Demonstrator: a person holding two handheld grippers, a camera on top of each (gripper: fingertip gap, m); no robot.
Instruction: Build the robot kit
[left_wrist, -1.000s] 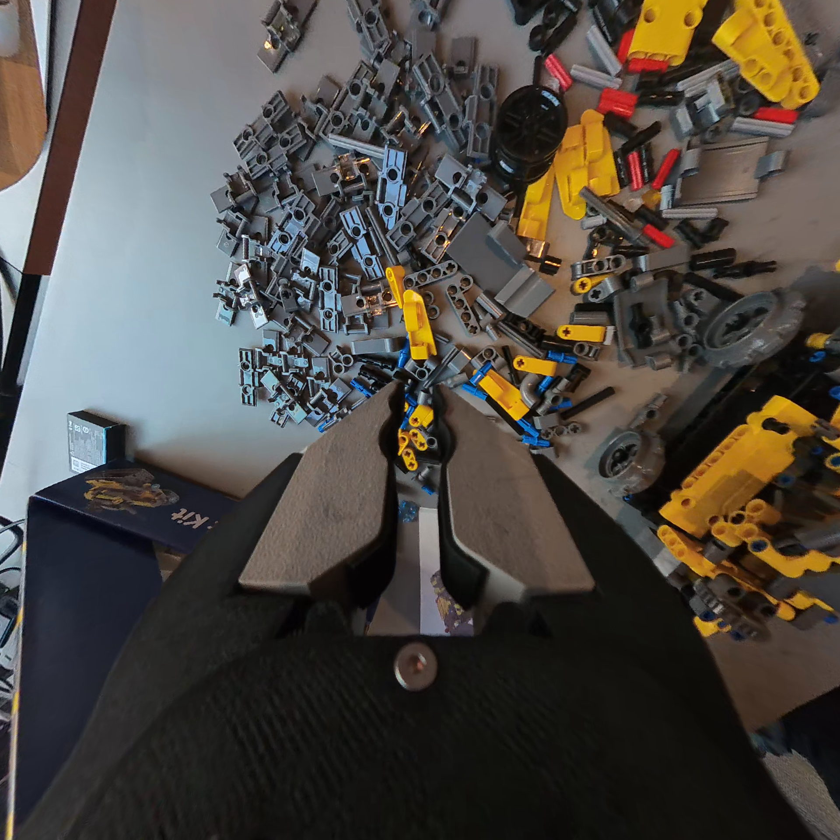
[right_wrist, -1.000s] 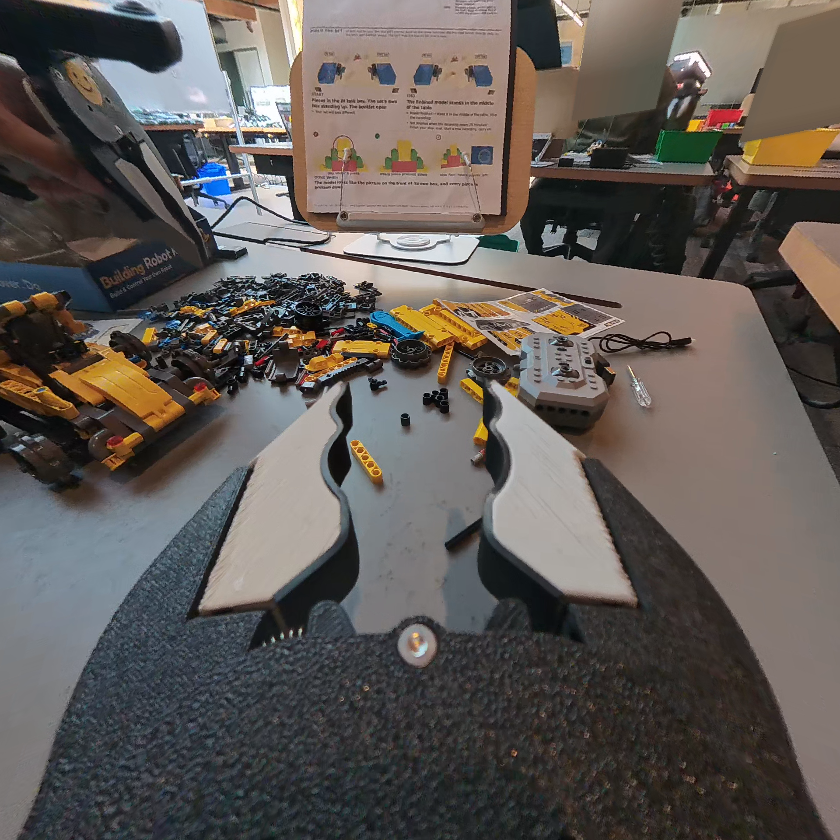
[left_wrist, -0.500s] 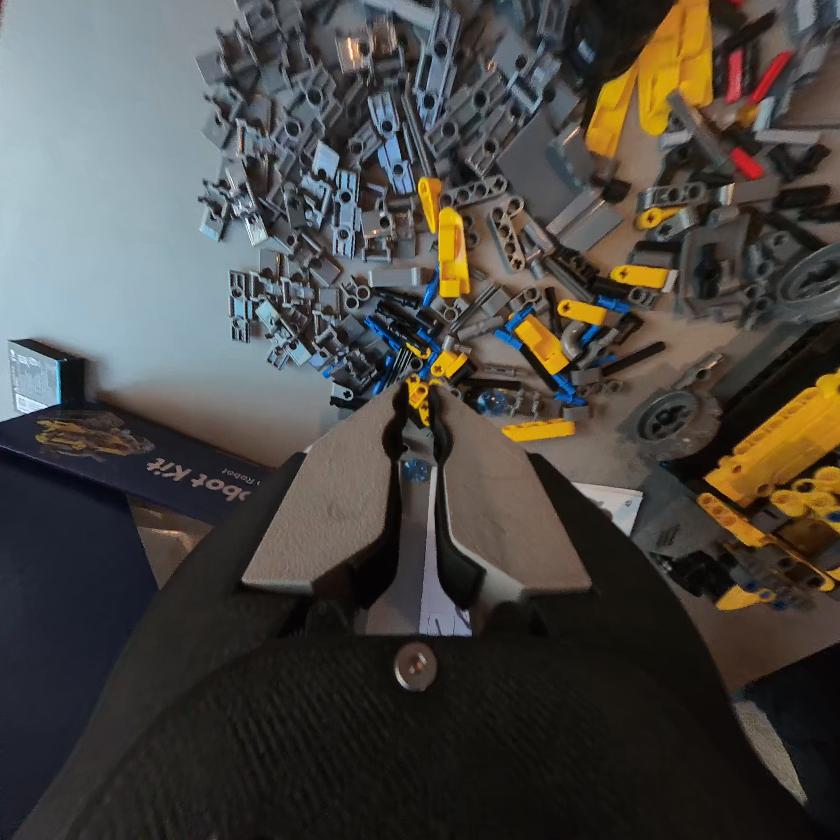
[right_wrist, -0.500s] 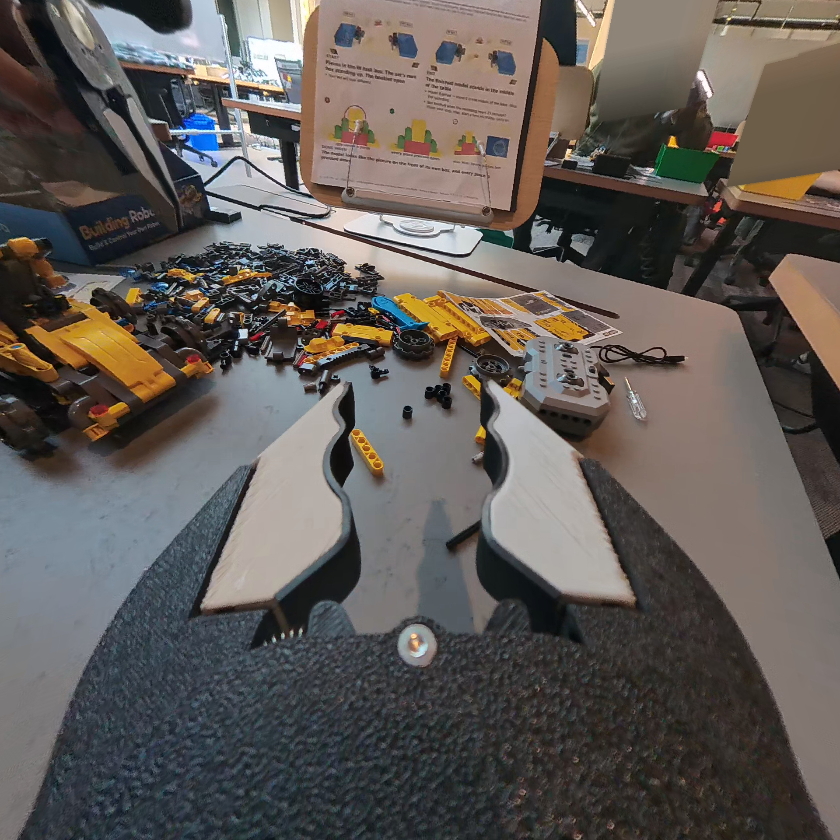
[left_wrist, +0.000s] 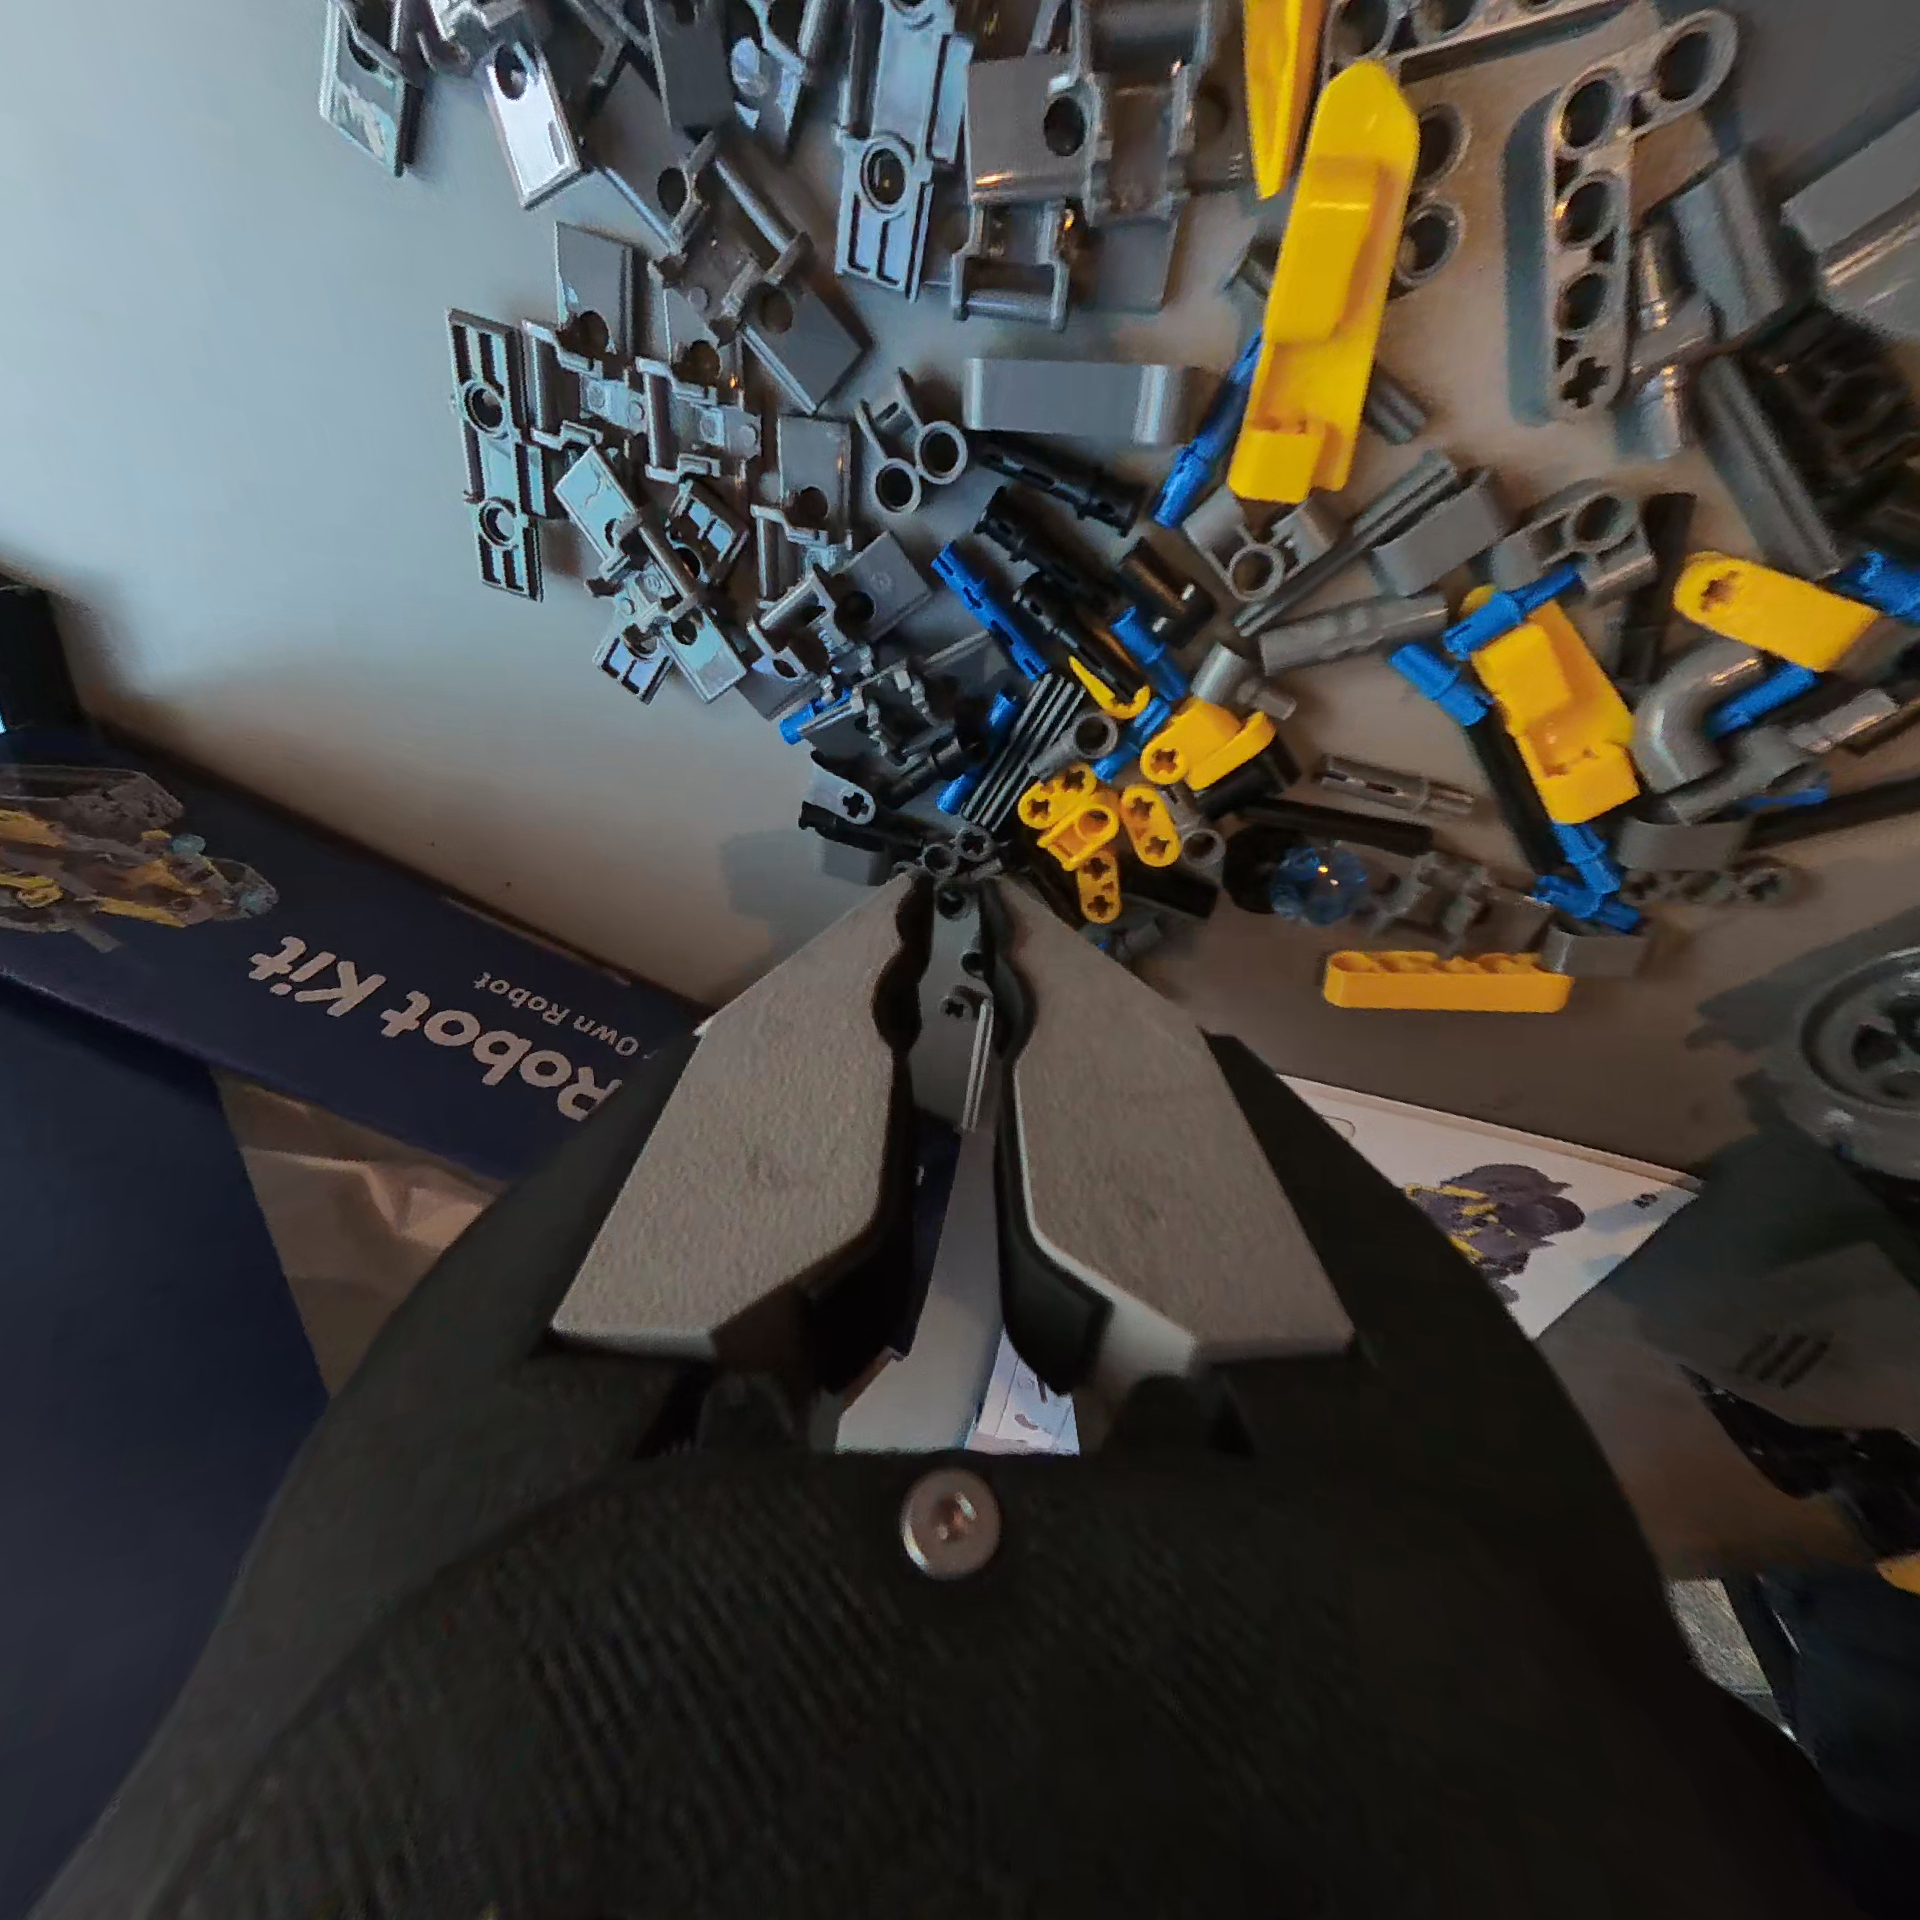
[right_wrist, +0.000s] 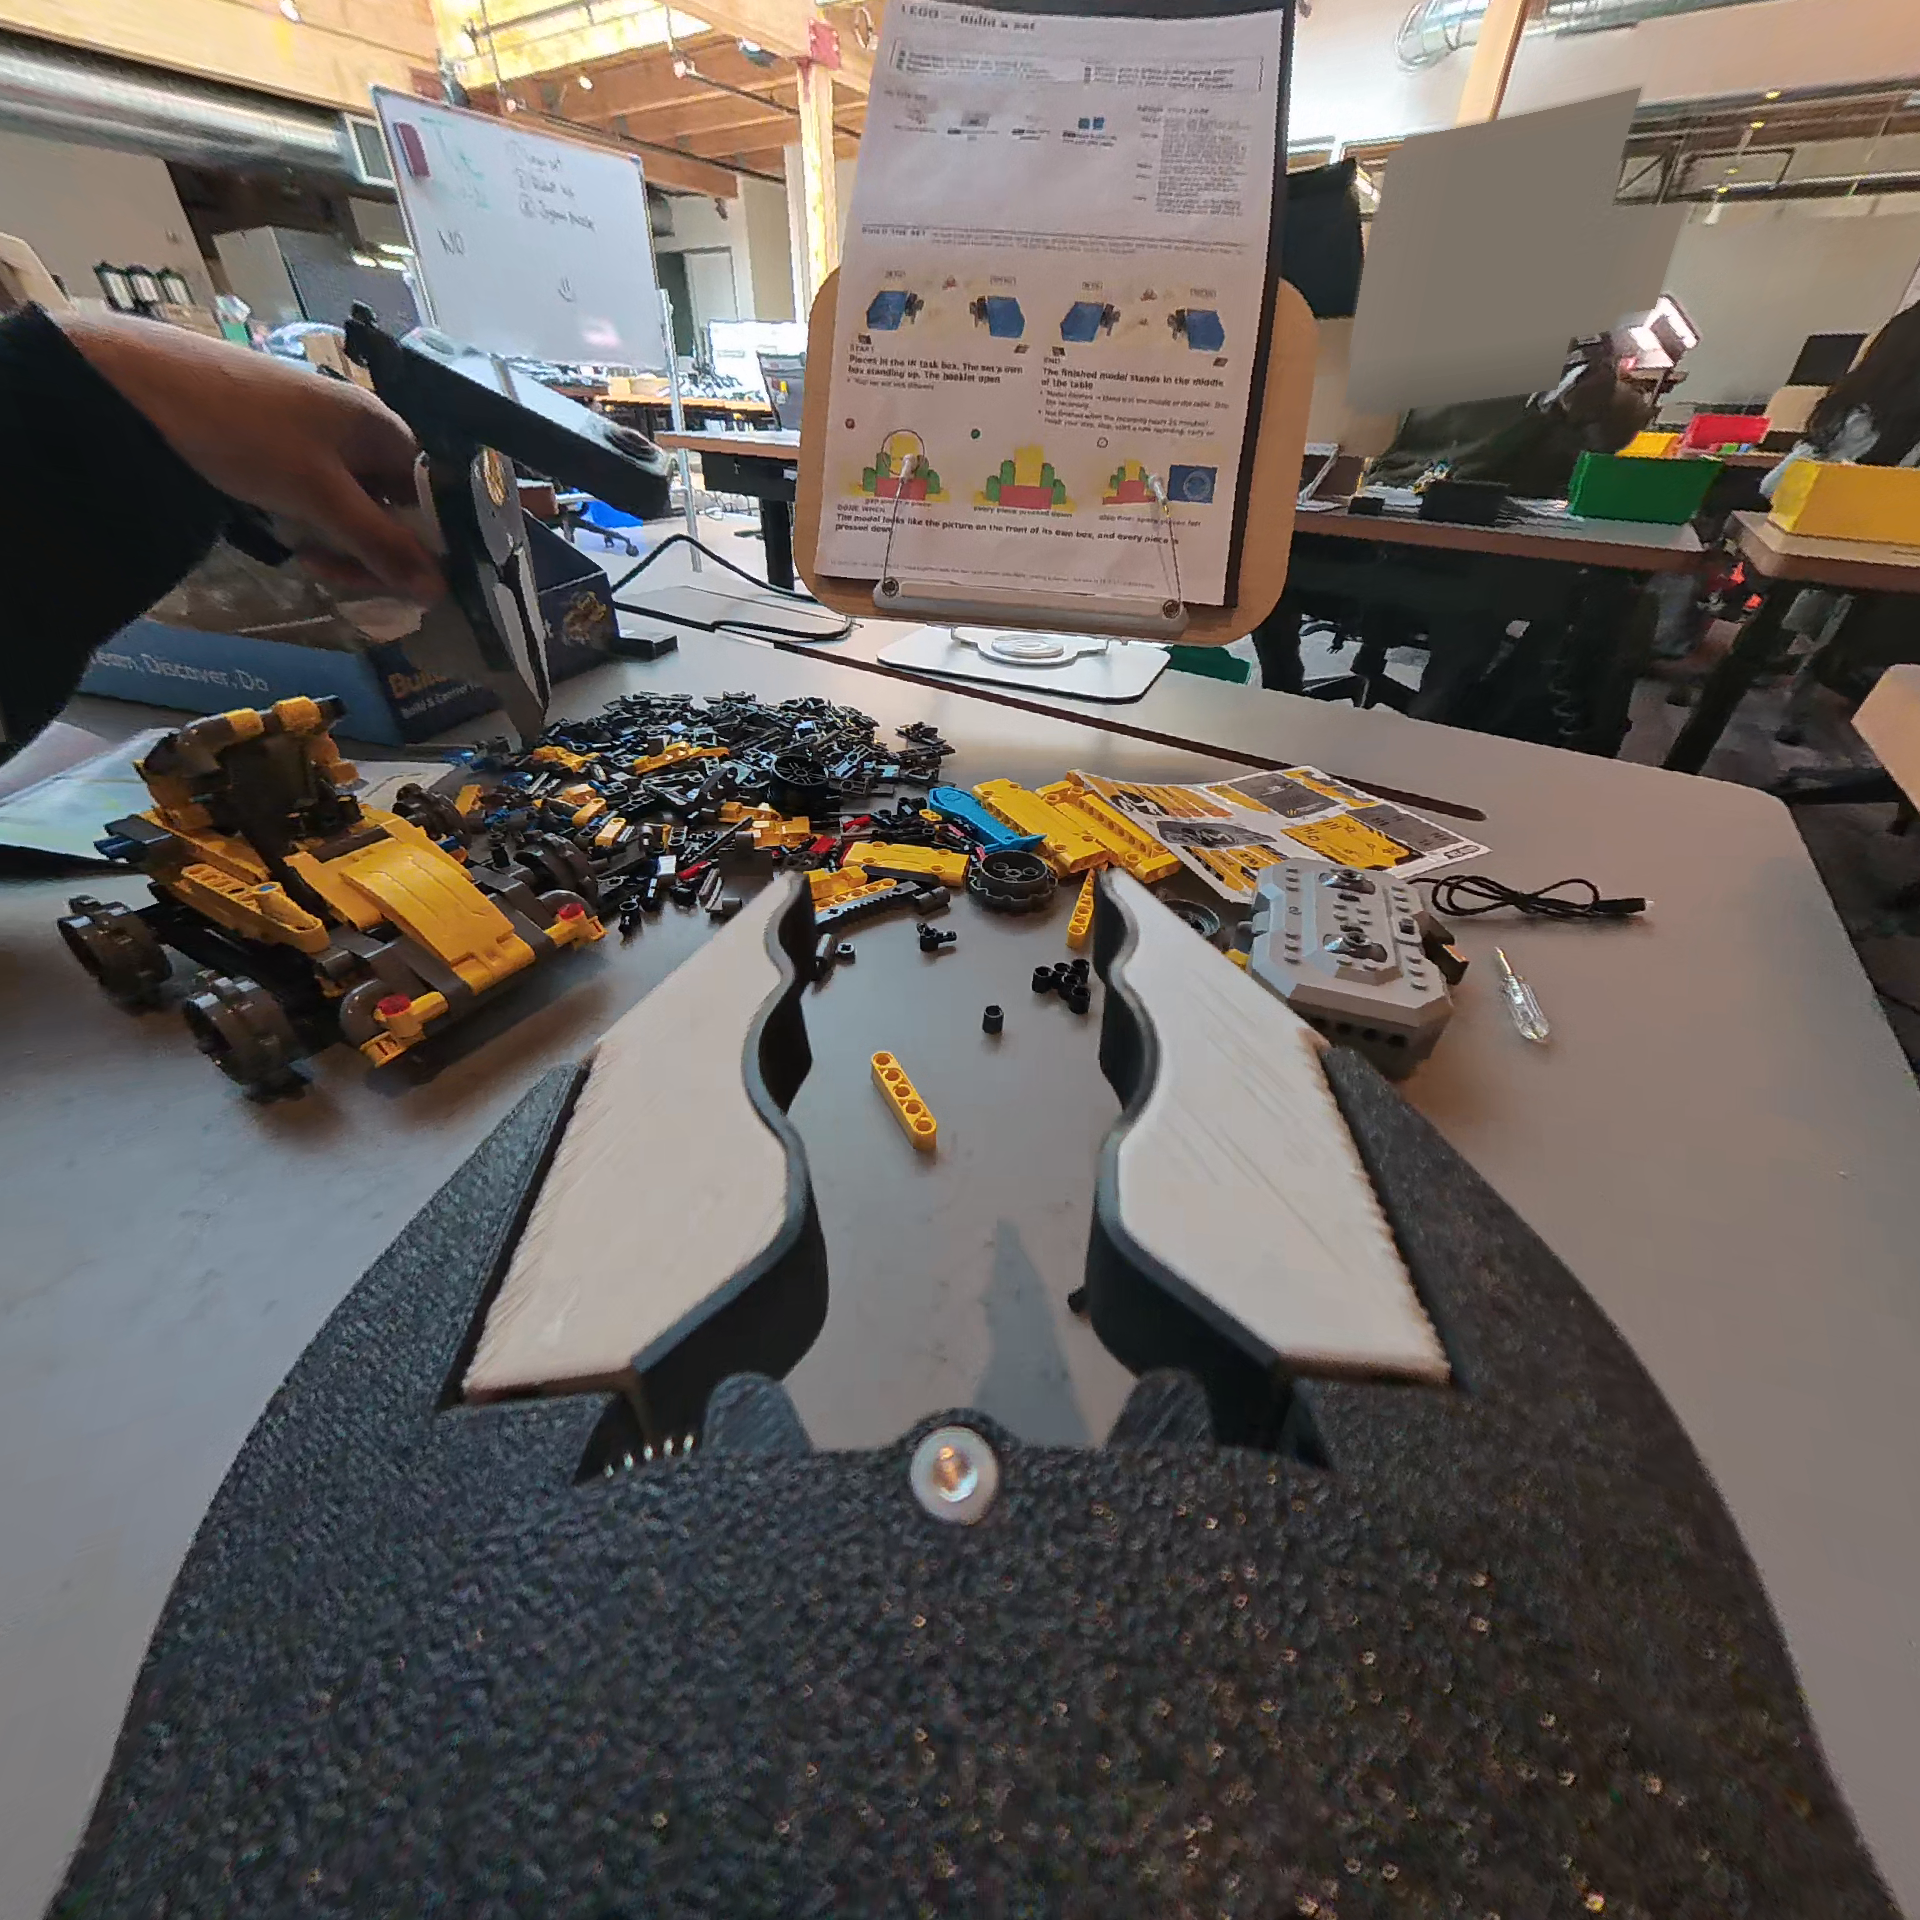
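Your left gripper (left_wrist: 951, 899) sits nearly closed, its tips at the near edge of the loose parts pile (left_wrist: 1091, 623), touching small dark grey connectors (left_wrist: 954, 857); whether it grips one, you cannot tell; yellow connectors (left_wrist: 1091, 831) lie just beside; your right gripper (right_wrist: 951, 914) hovers wide apart over a yellow beam (right_wrist: 904, 1099) on the table (right_wrist: 1662, 1195).

Model car (right_wrist: 312, 904) left of parts pile (right_wrist: 748, 790); document stand (right_wrist: 1049, 416) behind.
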